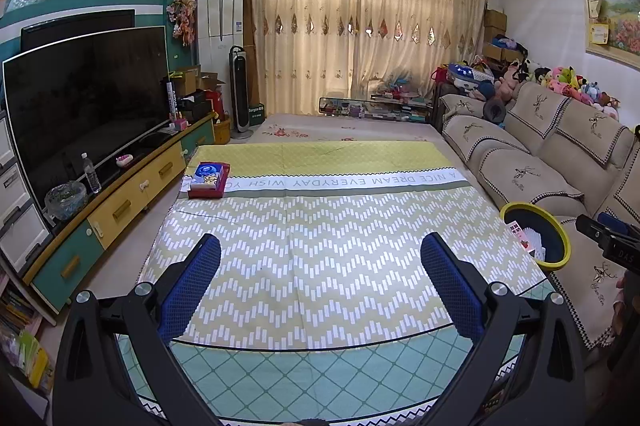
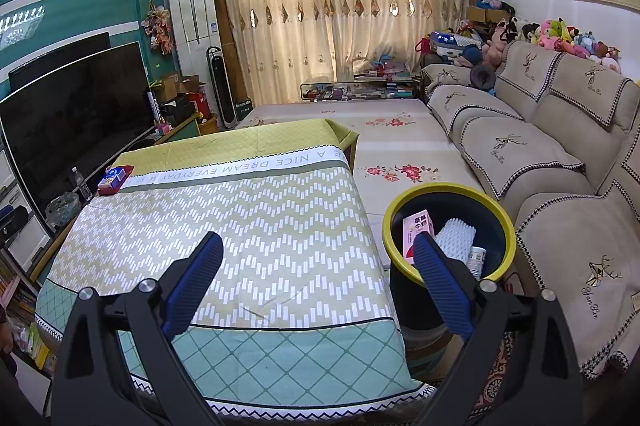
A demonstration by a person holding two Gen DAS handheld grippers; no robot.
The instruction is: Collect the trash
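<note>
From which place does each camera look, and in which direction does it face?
Left wrist: sits on the left gripper, faces along the table toward the curtains; its open blue fingers show.
Right wrist: sits on the right gripper, faces the table's right edge and trash bin; open fingers show.
Shared: table, bin, tissue box, sofa.

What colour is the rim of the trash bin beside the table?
Yellow, around a dark body. The trash bin shows best in the right wrist view.
</note>
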